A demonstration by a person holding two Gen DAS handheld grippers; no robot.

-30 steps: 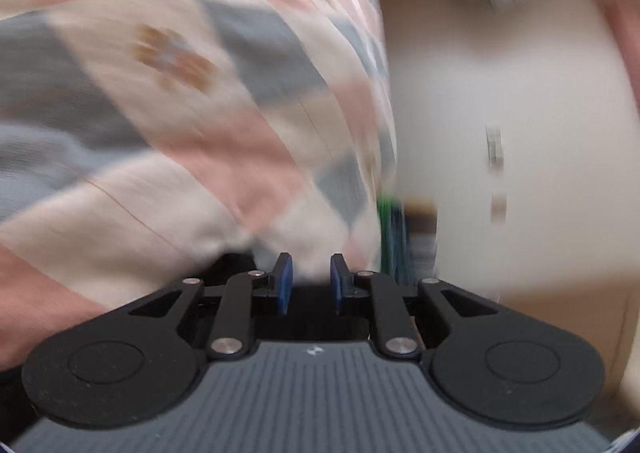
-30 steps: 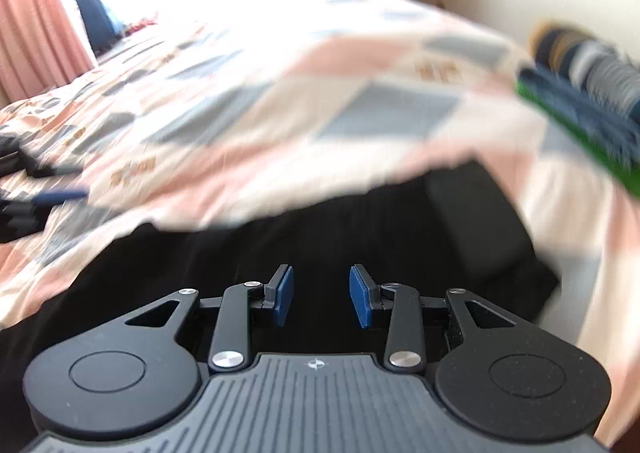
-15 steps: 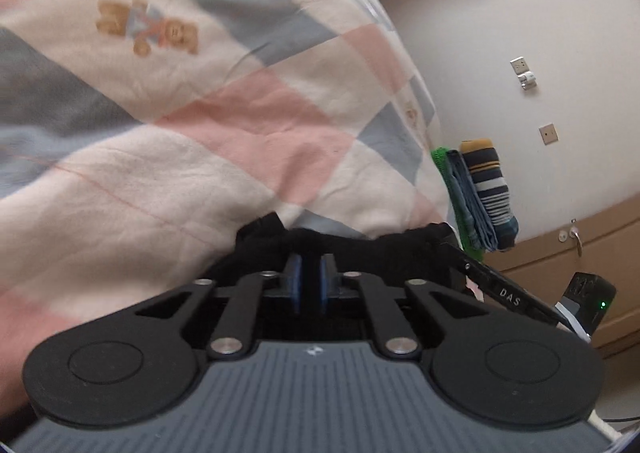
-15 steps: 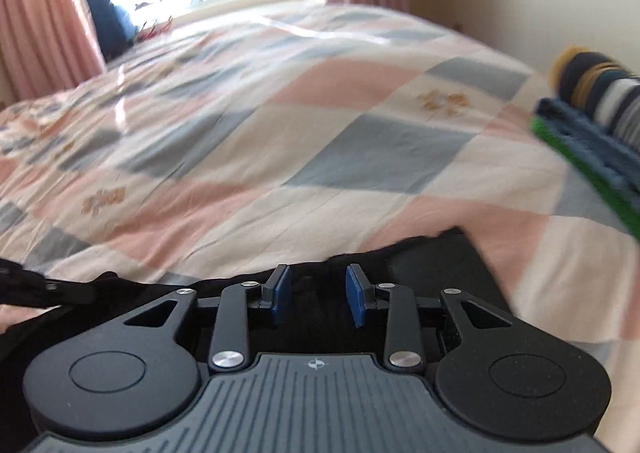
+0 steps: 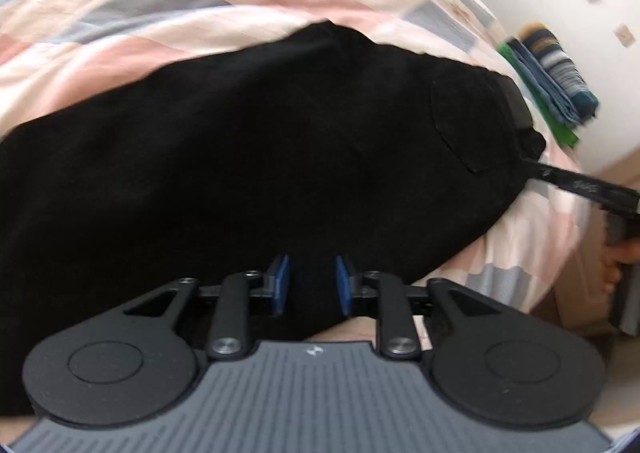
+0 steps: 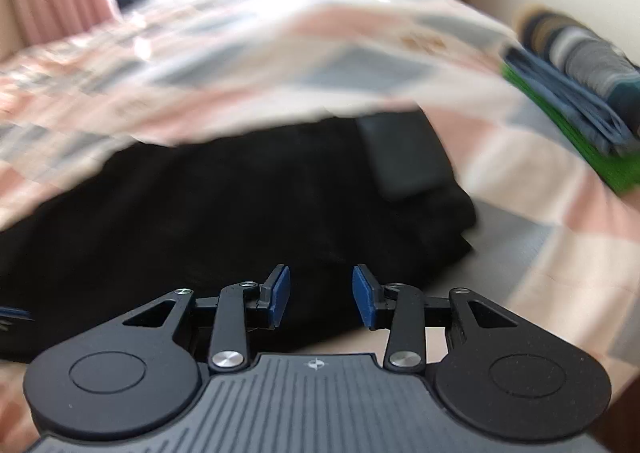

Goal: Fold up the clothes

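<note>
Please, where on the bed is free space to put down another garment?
Free: the checked pink-and-grey bedspread beyond the black trousers, toward the window. A narrower strip lies between the trousers and the stack of folded striped and green clothes. Crowded: the near edge, covered by the trousers.

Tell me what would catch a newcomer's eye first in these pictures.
A big black garment spread across the checked pink and grey bedspread fills the middle of both views. To the right, a small stack of folded clothes sits on the bed. Both grippers, left and right, are open over the garment.
</note>
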